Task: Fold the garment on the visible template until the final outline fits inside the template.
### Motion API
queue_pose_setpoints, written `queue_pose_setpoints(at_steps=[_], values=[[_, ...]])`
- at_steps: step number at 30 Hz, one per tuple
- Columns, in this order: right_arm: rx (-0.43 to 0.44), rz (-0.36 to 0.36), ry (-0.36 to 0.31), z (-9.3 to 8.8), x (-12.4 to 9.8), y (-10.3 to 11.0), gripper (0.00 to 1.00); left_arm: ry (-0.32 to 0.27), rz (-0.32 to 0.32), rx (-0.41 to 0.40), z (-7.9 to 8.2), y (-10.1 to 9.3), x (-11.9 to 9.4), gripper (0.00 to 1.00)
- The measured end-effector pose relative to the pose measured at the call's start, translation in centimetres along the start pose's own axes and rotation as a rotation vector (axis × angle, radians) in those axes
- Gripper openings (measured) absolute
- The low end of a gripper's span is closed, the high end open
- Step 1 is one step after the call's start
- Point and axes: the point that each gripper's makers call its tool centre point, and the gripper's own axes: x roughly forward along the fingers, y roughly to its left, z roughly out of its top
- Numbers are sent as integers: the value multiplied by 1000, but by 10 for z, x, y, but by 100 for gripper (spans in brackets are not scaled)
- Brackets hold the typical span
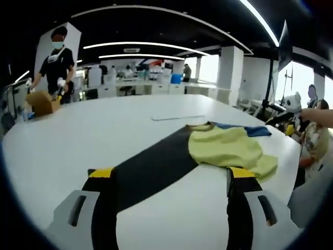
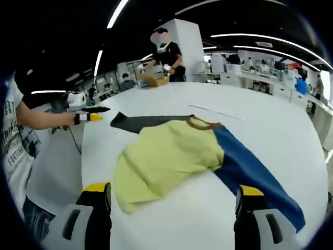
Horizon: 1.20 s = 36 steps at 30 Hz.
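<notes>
Jaws on both grippers, left point(image 1: 169, 190) and right point(image 2: 174, 205), sit spread and empty, shirt point(image 2: 166, 156) just ahead, probably lining up a fold.

Open office, white table point(image 1: 78, 140), ceiling light strips point(image 1: 135, 46) (curved), bright windows point(image 1: 299, 78).

The garment point(image 2: 171, 156) covers most of the dark template point(image 2: 140, 123).

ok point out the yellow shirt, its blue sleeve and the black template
yellow shirt point(image 2: 169, 156), right gripper view, middle of the body
blue sleeve point(image 2: 250, 174), right gripper view, midway along it
black template point(image 1: 148, 169), left gripper view, bare middle of the strip
</notes>
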Motion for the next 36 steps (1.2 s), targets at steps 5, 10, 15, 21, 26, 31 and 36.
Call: queue_pose_setpoints(at_steps=[5, 10, 15, 21, 26, 31, 36], values=[[-82, 72, 36, -5, 10, 28, 94, -6, -54, 27, 0, -20, -1, 89], [-133, 105, 75, -15, 21, 42, 85, -9, -90, 32, -2, -30, -1, 93], [-167, 148, 86, -23, 31, 52, 74, -10, -108, 28, -4, -39, -4, 95], [-241, 189, 151, -42, 46, 64, 59, -5, -125, 36, -5, -49, -8, 94], [-275, 200, 175, -51, 55, 69, 47, -7, -139, 41, -5, -58, -11, 93], [-313, 194, 212, -59, 61, 68, 39, 0, -148, 51, -8, -62, -11, 92], [-347, 164, 256, -68, 65, 62, 29, 14, -158, 81, -11, -70, -12, 92]])
